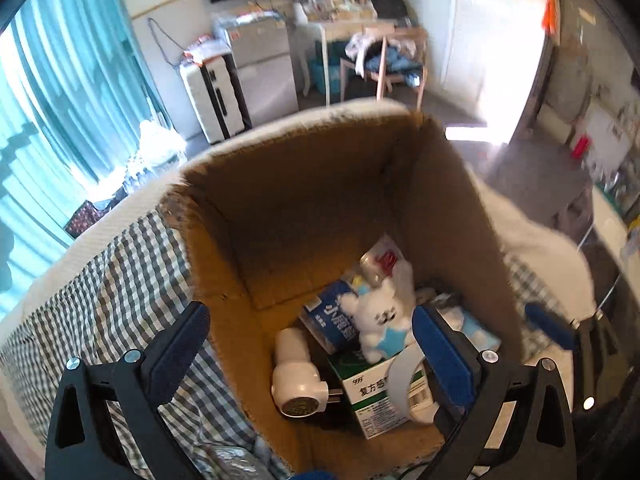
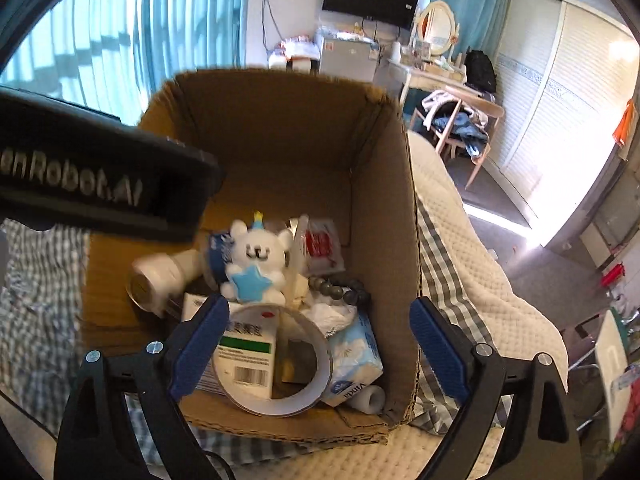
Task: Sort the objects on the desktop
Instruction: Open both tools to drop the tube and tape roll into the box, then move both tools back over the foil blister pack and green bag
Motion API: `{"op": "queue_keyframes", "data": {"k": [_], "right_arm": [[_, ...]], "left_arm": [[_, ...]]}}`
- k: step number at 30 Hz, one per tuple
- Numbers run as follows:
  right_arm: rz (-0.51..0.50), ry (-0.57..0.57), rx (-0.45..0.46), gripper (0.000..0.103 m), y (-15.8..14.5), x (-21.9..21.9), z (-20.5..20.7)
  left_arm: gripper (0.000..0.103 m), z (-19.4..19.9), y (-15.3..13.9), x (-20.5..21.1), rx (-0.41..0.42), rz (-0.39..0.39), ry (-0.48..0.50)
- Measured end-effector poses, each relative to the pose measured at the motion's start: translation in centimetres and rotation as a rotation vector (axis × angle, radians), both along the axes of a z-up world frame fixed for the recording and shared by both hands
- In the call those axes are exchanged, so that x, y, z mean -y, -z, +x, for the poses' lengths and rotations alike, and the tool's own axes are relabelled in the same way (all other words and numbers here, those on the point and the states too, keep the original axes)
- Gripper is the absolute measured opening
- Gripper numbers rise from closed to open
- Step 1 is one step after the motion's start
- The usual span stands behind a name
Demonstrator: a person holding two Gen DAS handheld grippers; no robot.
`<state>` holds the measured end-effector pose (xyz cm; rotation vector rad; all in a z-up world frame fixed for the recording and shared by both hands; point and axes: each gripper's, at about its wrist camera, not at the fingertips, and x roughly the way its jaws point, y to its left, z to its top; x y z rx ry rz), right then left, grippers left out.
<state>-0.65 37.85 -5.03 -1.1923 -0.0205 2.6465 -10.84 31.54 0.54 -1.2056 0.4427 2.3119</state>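
An open cardboard box (image 1: 304, 184) (image 2: 384, 216) stands on a checked cloth. Inside lie a white plush bear with a blue star (image 1: 382, 326) (image 2: 258, 266), a white plug-in device (image 1: 296, 380) (image 2: 160, 276), a green-and-white medicine box (image 1: 376, 396) (image 2: 244, 356), a roll of tape (image 2: 276, 360), a tissue pack (image 2: 354, 356), a bead bracelet (image 2: 340, 290) and a red-printed packet (image 2: 320, 246). My left gripper (image 1: 312, 344) is open and empty over the box's near left side. My right gripper (image 2: 320, 344) is open and empty above the tape roll and tissues.
The checked cloth (image 1: 108, 292) and a white quilted cover (image 2: 472, 248) lie around the box. The left gripper's black body (image 2: 100, 184) crosses the right wrist view at upper left. A chair (image 1: 396, 64), desk and suitcase (image 1: 216, 100) stand beyond.
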Motion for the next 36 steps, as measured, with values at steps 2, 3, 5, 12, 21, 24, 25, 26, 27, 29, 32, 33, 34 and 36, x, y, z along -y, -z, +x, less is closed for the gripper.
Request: {"op": "queue_keyframes", "data": {"k": [2, 3, 5, 12, 21, 24, 25, 26, 27, 29, 32, 33, 34, 36], "right_arm": [[-0.012, 0.003, -0.034, 0.092, -0.7, -0.1, 0.6], [-0.018, 0.006, -0.054, 0.092, -1.0, -0.1, 1.0], [-0.033, 0.017, -0.106, 0.092, -1.9, -0.2, 1.9], [-0.071, 0.053, -0.304, 0.092, -5.8, 0.8, 4.6], [-0.072, 0.015, -0.638, 0.103, -11.1, 4.6, 8.9], [-0.001, -0.019, -0.710, 0.103, -11.9, 7.1, 9.9], [0.009, -0.028, -0.733, 0.103, -12.0, 7.9, 10.0], [0.004, -0.041, -0.753, 0.103, -12.1, 8.4, 10.1], [-0.009, -0.058, -0.771, 0.103, -12.3, 8.8, 10.2], [-0.050, -0.096, -0.792, 0.103, -12.2, 9.7, 10.1], [-0.113, -0.140, -0.784, 0.103, -11.8, 10.6, 9.5], [-0.122, -0.153, -0.770, 0.103, -11.6, 11.0, 9.2], [-0.122, -0.169, -0.746, 0.103, -11.3, 11.6, 8.6], [-0.124, -0.199, -0.705, 0.103, -10.8, 12.6, 8.0]], "left_arm": [[0.103, 0.2, -0.9, 0.8, -0.013, 0.048, -0.021], [0.103, 0.4, -1.5, 1.5, -0.028, 0.068, -0.035], [0.103, 1.0, -2.5, 3.1, -0.054, 0.106, -0.068], [0.103, 3.9, -6.9, 9.5, -0.187, 0.252, -0.178], [0.103, 10.0, -12.1, 18.9, -0.475, 0.363, -0.341], [0.103, 12.3, -13.1, 21.8, -0.587, 0.406, -0.381], [0.103, 13.1, -13.1, 22.8, -0.627, 0.425, -0.388], [0.103, 14.2, -13.0, 23.9, -0.681, 0.437, -0.394], [0.103, 15.1, -12.8, 24.6, -0.729, 0.439, -0.404], [0.103, 16.3, -12.5, 26.2, -0.792, 0.419, -0.440], [0.103, 17.2, -11.6, 28.3, -0.837, 0.382, -0.480], [0.103, 17.2, -11.1, 29.0, -0.840, 0.378, -0.490], [0.103, 17.4, -10.7, 29.6, -0.833, 0.379, -0.492], [0.103, 16.9, -9.8, 30.5, -0.794, 0.381, -0.493]]}}
